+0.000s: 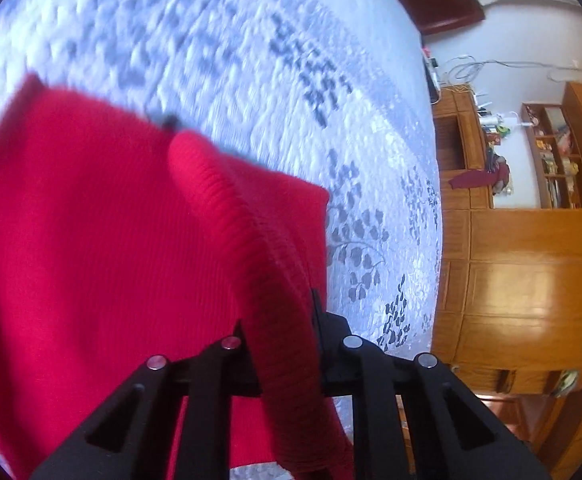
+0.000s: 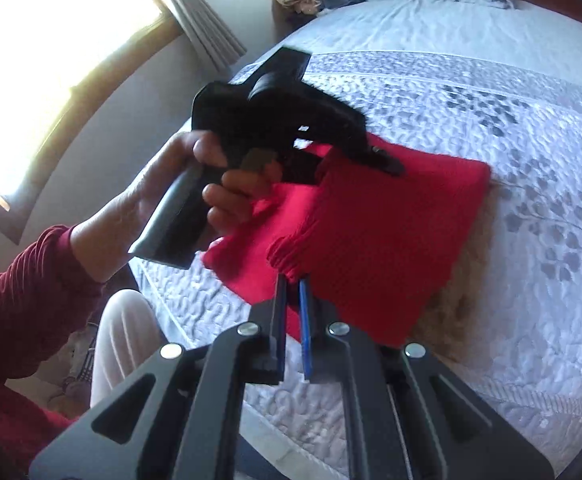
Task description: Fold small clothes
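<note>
above the quilted white bedspread (image 2: 451, 92), both grippers pinch the red ribbed knit garment (image 2: 371, 216): left gripper (image 1: 283, 320) clamps a thick fold, right gripper (image 2: 293, 280) its near hem corner, cloth stretched between.

No legible text, label, brand, number or sign appears on any surface in either view.

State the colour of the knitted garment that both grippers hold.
Bright red garment, seen best in the right wrist view.
</note>
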Demonstrator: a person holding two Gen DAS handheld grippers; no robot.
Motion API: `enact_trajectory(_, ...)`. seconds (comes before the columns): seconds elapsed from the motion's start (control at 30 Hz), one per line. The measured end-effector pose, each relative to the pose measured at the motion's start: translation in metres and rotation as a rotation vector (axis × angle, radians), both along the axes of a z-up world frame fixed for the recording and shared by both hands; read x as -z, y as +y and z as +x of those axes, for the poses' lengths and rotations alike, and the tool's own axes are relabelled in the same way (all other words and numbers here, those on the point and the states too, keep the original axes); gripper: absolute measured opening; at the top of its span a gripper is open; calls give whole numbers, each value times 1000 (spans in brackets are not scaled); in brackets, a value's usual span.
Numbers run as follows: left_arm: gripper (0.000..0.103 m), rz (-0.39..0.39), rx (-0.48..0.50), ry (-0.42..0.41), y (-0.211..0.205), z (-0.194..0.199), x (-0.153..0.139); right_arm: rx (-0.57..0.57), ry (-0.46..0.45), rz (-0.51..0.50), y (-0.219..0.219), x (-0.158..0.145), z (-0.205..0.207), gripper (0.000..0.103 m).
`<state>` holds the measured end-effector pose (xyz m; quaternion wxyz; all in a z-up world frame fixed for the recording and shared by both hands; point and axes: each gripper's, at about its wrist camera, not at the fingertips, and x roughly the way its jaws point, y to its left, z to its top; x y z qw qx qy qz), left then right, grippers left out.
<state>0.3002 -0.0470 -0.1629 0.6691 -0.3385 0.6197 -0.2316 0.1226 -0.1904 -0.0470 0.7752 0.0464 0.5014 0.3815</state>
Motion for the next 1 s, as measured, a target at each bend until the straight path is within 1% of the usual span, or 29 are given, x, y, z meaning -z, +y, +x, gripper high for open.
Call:
enact_trajectory(0.1, 16, 33, 8, -65, 20, 2, -21, -43, 8, 19, 30, -2, 0, 5)
enact_trajectory(0.17, 16, 59, 10, -106, 41, 3, -34, -75, 9, 24, 54, -2, 1, 5)
enact_trajectory(0.27, 16, 113, 5, -155, 72, 3, -45, -114, 17, 32, 88, 1, 3, 5)
enact_trajectory(0.33, 16, 140, 0, -178, 91, 2, -47, -140, 38, 40, 110, 7, 4, 5)
enact_trajectory(0.47, 16, 149, -27, -184, 130, -4, -33, -180, 82, 10, 144, 28, 1, 4)
enact_trajectory(0.5, 16, 170, -28, -184, 137, -6, -25, -189, 88, -10, 152, 36, 0, 4)
enact_trajectory(0.57, 16, 214, -25, -156, 146, -8, -1, -199, 112, -54, 164, 54, -3, 4)
enact_trajectory(0.6, 16, 224, -23, -144, 149, -9, 7, -202, 127, -75, 169, 64, -4, 5)
enact_trajectory(0.63, 17, 240, -20, -127, 151, -10, 21, -202, 135, -93, 172, 71, -5, 5)
enact_trajectory(0.67, 17, 248, -18, -122, 151, -11, 30, -202, 150, -114, 174, 80, -7, 9)
enact_trajectory(0.7, 18, 244, -23, -121, 152, -13, 36, -202, 168, -121, 173, 86, -8, 9)
enact_trajectory(0.73, 18, 236, -29, -123, 152, -13, 39, -197, 190, -118, 169, 92, -9, 10)
enact_trajectory(0.77, 19, 221, -41, -128, 154, -14, 41, -194, 204, -113, 166, 95, -9, 15)
enact_trajectory(0.8, 20, 211, -48, -132, 156, -16, 41, -187, 212, -107, 161, 95, -10, 18)
enact_trajectory(0.83, 20, 206, -53, -133, 158, -17, 41, -173, 211, -100, 152, 94, -11, 19)
enact_trajectory(0.9, 29, 195, -58, -132, 160, -23, 37, -139, 204, -86, 132, 87, -11, 27)
enact_trajectory(0.93, 32, 185, -57, -132, 161, -28, 35, -111, 201, -73, 118, 83, -12, 29)
enact_trajectory(1.0, 44, 185, -51, -140, 159, -41, 29, -55, 210, -60, 96, 80, -12, 34)
